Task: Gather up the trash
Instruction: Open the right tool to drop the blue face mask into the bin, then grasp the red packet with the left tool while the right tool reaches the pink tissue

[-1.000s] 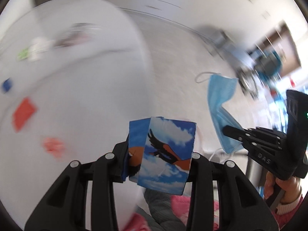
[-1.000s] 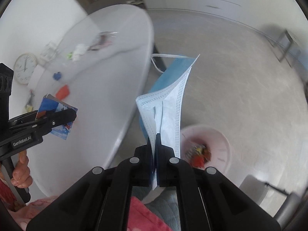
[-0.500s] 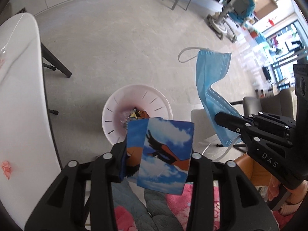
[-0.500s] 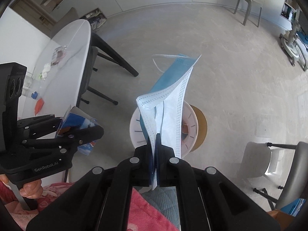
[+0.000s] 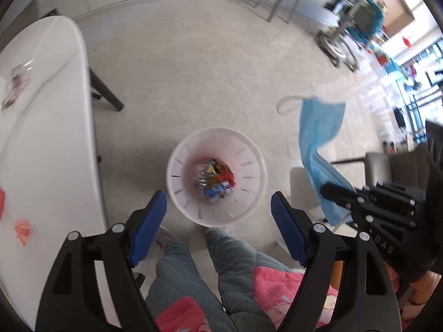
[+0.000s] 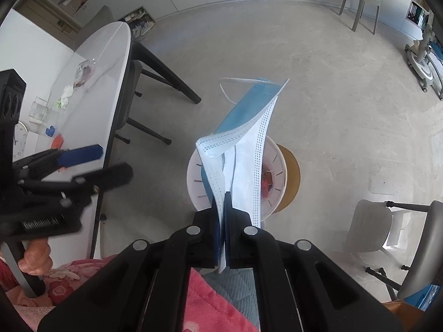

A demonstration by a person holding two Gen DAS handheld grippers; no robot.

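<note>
A: Mask [image 6: 249, 149] location?
B: Pinched in the right claw [image 6: 223, 202], hanging above the pink bin [image 5: 216, 185] on the floor.
A: Left claw [image 5: 218, 210]?
B: Spread wide, empty, over that bin.

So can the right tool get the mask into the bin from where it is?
Probably yes: the right tool holds the mask right above the open bin, with nothing between them.
</note>
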